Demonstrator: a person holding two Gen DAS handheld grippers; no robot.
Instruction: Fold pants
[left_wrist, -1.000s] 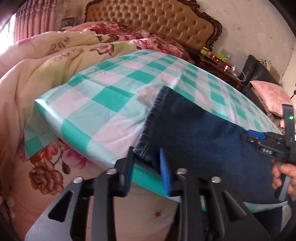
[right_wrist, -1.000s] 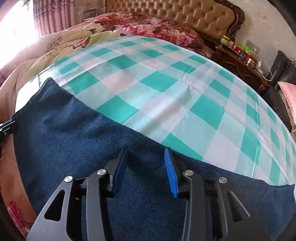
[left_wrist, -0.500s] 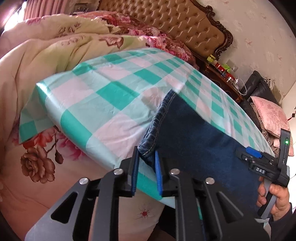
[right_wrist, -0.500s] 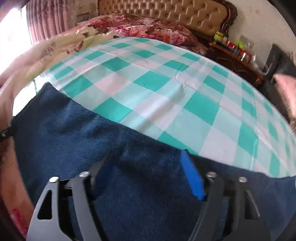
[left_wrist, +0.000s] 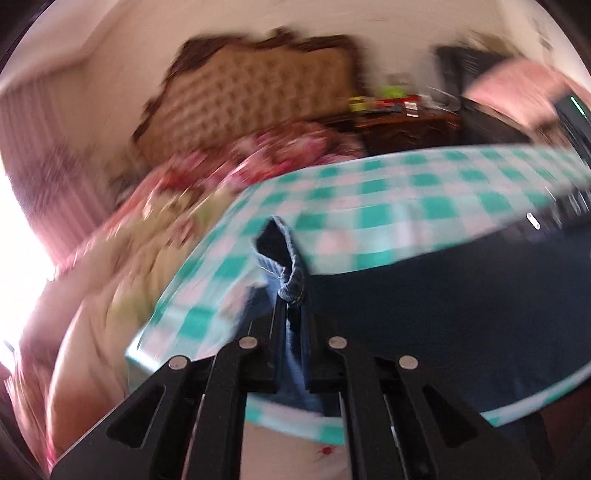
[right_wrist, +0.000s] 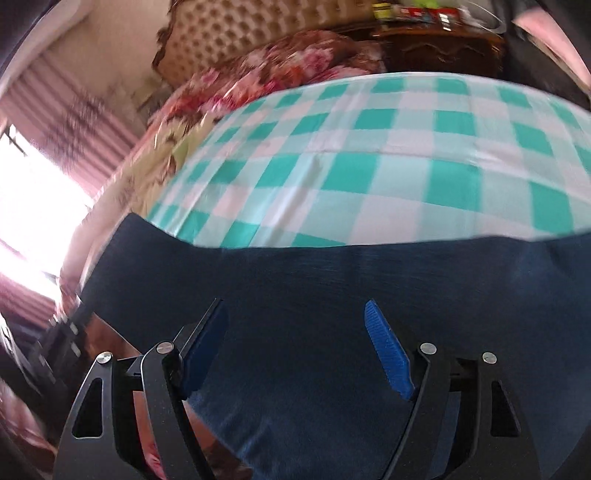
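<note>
Dark blue jeans lie on a teal-and-white checked cloth. My left gripper is shut on the jeans' hem and holds that corner lifted, with the leg opening gaping above it. In the right wrist view the jeans fill the lower frame. My right gripper is wide open just over the denim, blue pads apart, with nothing between them. Both views are motion-blurred.
The checked cloth covers a raised surface on a bed. A floral quilt is at the left, a tufted headboard behind. A dark nightstand with small items stands at the back right. A bright window is at the left.
My left gripper has closed on the jeans' hem and lifted it, swinging fast. My right gripper has opened wider and shifted over the denim.
</note>
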